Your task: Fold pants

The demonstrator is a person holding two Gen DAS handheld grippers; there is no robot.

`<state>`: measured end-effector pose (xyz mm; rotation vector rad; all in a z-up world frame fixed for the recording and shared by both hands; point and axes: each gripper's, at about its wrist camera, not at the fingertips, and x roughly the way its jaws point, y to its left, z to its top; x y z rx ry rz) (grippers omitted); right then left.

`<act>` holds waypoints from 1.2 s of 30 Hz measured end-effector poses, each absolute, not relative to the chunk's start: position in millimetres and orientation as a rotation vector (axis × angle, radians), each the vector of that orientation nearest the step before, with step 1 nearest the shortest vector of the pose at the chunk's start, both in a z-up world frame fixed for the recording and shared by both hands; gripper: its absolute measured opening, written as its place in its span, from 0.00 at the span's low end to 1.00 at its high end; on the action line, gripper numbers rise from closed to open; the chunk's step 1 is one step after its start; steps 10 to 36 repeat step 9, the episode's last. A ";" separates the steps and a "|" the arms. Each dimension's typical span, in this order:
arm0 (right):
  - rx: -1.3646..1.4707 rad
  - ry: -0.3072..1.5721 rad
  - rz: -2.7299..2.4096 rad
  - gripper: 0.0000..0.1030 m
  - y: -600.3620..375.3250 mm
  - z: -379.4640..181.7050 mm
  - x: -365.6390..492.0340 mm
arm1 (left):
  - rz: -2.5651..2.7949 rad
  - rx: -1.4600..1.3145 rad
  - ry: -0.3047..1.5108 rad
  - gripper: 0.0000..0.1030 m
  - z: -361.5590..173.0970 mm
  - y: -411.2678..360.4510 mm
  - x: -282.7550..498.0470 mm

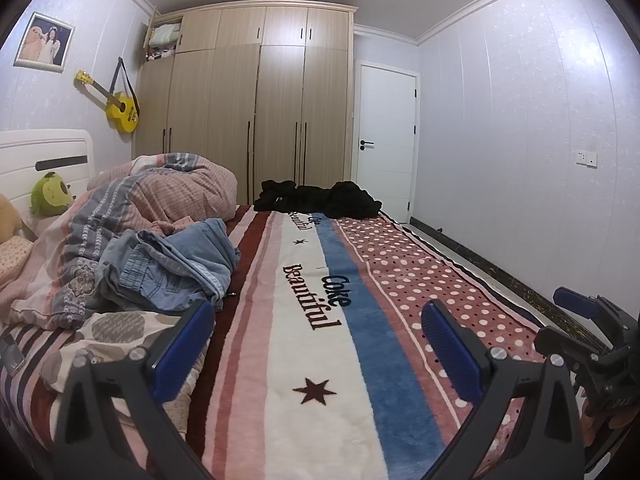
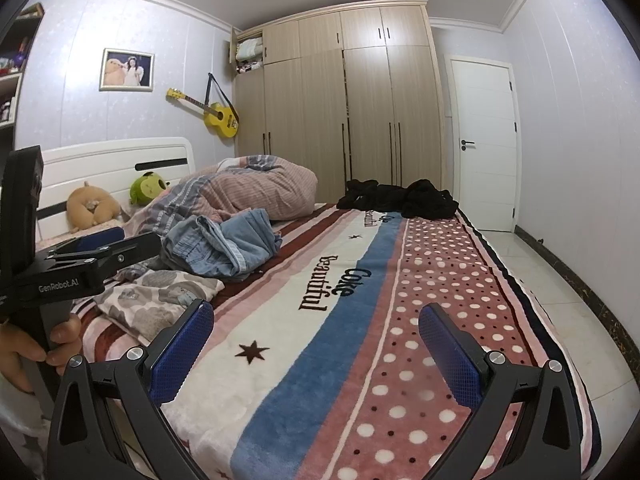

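I see two garments on the bed (image 1: 304, 360): crumpled blue pants (image 1: 176, 268) at centre left, black pants (image 1: 320, 198) heaped at the far end. My left gripper (image 1: 318, 340) and right gripper (image 2: 316, 340) hover with fingers wide, both empty.

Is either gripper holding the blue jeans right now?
No, the blue jeans lie crumpled on the bed, apart from the open left gripper and right gripper.
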<state>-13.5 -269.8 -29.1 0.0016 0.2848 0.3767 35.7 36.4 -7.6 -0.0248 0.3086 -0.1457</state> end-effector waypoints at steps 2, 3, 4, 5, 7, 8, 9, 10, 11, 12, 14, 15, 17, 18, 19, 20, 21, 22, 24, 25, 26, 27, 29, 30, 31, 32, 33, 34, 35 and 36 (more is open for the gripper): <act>0.001 0.285 0.378 0.99 -270.0 -29.4 -13.2 | -0.145 -0.025 0.308 0.99 -7.5 36.3 35.5; 0.002 0.285 0.378 0.99 -270.2 -29.4 -13.2 | -0.145 -0.025 0.309 0.99 -7.6 36.4 35.4; 0.001 0.285 0.378 0.99 -270.2 -29.5 -13.1 | -0.146 -0.025 0.309 0.99 -7.6 36.4 35.3; 0.001 0.285 0.378 0.99 -270.2 -29.6 -13.1 | -0.147 -0.024 0.308 0.99 -7.5 36.3 35.3; 0.001 0.286 0.377 0.99 -270.2 -29.7 -13.2 | -0.137 -0.025 0.310 0.99 -7.6 36.3 35.5; 0.002 0.286 0.377 0.99 -270.2 -29.8 -13.2 | -0.136 -0.027 0.312 0.99 -7.2 36.6 35.5; 0.003 0.288 0.376 0.99 -271.0 -29.5 -13.5 | -0.139 -0.028 0.313 0.99 -6.8 37.0 35.6; 0.003 0.288 0.376 0.99 -271.0 -29.5 -13.5 | -0.139 -0.028 0.313 0.99 -6.8 37.0 35.6; 0.003 0.288 0.376 0.99 -271.0 -29.5 -13.5 | -0.139 -0.028 0.313 0.99 -6.8 37.0 35.6; 0.003 0.288 0.376 0.99 -271.0 -29.5 -13.5 | -0.139 -0.028 0.313 0.99 -6.8 37.0 35.6; 0.003 0.288 0.376 0.99 -271.0 -29.5 -13.5 | -0.139 -0.028 0.313 0.99 -6.8 37.0 35.6; 0.003 0.288 0.376 0.99 -271.0 -29.5 -13.5 | -0.139 -0.028 0.313 0.99 -6.8 37.0 35.6; 0.003 0.288 0.376 0.99 -271.0 -29.5 -13.5 | -0.139 -0.028 0.313 0.99 -6.8 37.0 35.6; 0.003 0.288 0.376 0.99 -271.0 -29.5 -13.5 | -0.139 -0.028 0.313 0.99 -6.8 37.0 35.6; 0.003 0.288 0.376 0.99 -271.0 -29.5 -13.5 | -0.139 -0.028 0.313 0.99 -6.8 37.0 35.6; 0.003 0.288 0.376 0.99 -271.0 -29.5 -13.5 | -0.139 -0.028 0.313 0.99 -6.8 37.0 35.6; 0.003 0.288 0.376 0.99 -271.0 -29.5 -13.5 | -0.139 -0.028 0.313 0.99 -6.8 37.0 35.6; 0.003 0.288 0.376 0.99 -271.0 -29.5 -13.5 | -0.139 -0.028 0.313 0.99 -6.8 37.0 35.6; 0.003 0.288 0.376 0.99 -271.0 -29.5 -13.5 | -0.139 -0.028 0.313 0.99 -6.8 37.0 35.6; 0.003 0.288 0.376 0.99 -271.0 -29.5 -13.5 | -0.139 -0.028 0.313 0.99 -6.8 37.0 35.6; 0.003 0.288 0.376 0.99 -271.0 -29.5 -13.5 | -0.139 -0.028 0.313 0.99 -6.8 37.0 35.6; 0.003 0.288 0.376 0.99 -271.0 -29.5 -13.5 | -0.139 -0.028 0.313 0.99 -6.8 37.0 35.6; 0.003 0.288 0.376 0.99 -271.0 -29.5 -13.5 | -0.139 -0.028 0.313 0.99 -6.8 37.0 35.6; 0.003 0.288 0.376 0.99 -271.0 -29.5 -13.5 | -0.139 -0.028 0.313 0.99 -6.8 37.0 35.6; 0.003 0.288 0.376 0.99 -271.0 -29.5 -13.5 | -0.139 -0.028 0.313 0.99 -6.8 37.0 35.6; 0.003 0.288 0.376 0.99 -271.0 -29.5 -13.5 | -0.139 -0.028 0.313 0.99 -6.8 37.0 35.6; 0.003 0.288 0.376 0.99 -271.0 -29.5 -13.5 | -0.139 -0.028 0.313 0.99 -6.8 37.0 35.6; 0.003 0.288 0.376 0.99 -271.0 -29.5 -13.5 | -0.139 -0.028 0.313 0.99 -6.8 37.0 35.6; 0.003 0.288 0.376 0.99 -271.0 -29.5 -13.5 | -0.139 -0.028 0.313 0.99 -6.8 37.0 35.6; 0.003 0.288 0.376 0.99 -271.0 -29.5 -13.5 | -0.139 -0.028 0.313 0.99 -6.8 37.0 35.6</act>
